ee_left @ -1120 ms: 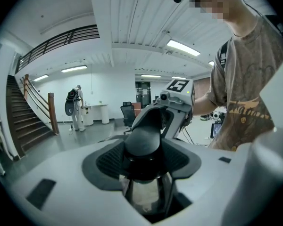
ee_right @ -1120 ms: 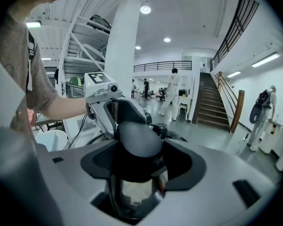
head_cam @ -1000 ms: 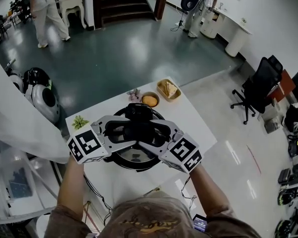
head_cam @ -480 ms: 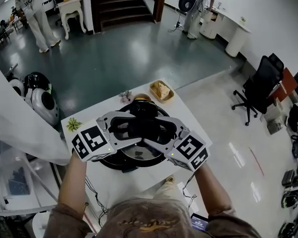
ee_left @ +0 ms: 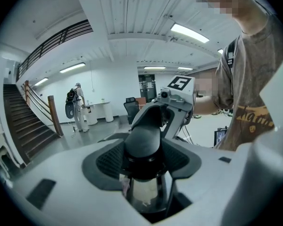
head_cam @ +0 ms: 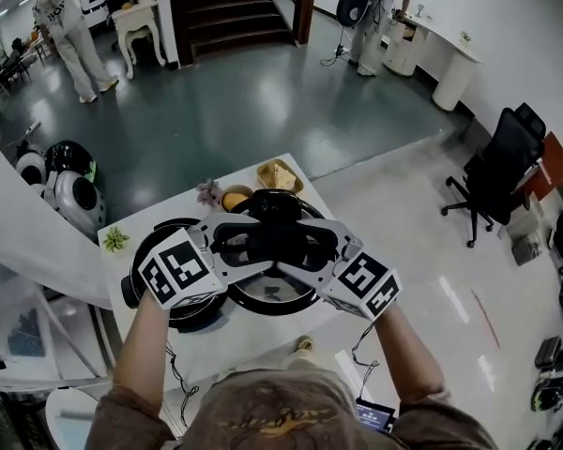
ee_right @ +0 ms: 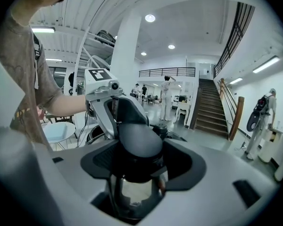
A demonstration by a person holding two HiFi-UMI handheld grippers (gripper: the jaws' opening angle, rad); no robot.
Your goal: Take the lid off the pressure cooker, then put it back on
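Note:
The black pressure cooker pot (head_cam: 155,247) stands uncovered on the white table (head_cam: 263,345), at the left. To its right the round lid (head_cam: 267,298), with a shiny centre, hangs above the table. Both grippers hold it by its black top handle (head_cam: 274,242). My left gripper (head_cam: 235,247) is shut on the handle's left end, my right gripper (head_cam: 314,248) on its right end. In the left gripper view the handle (ee_left: 144,140) fills the space between the jaws (ee_left: 144,166), with the right gripper's marker cube (ee_left: 180,84) behind. The right gripper view shows the same handle (ee_right: 139,138) clamped.
Behind the lid on the table are a small bowl of orange food (head_cam: 235,197), a basket of bread (head_cam: 279,174), a pink flower (head_cam: 207,192) and a green ornament (head_cam: 115,239). An office chair (head_cam: 507,157) stands right. A person (head_cam: 70,26) walks at the back left.
Both grippers have carried the lid to the right, off the pot. The pot, hidden under the lid one second ago, now shows uncovered at the left.

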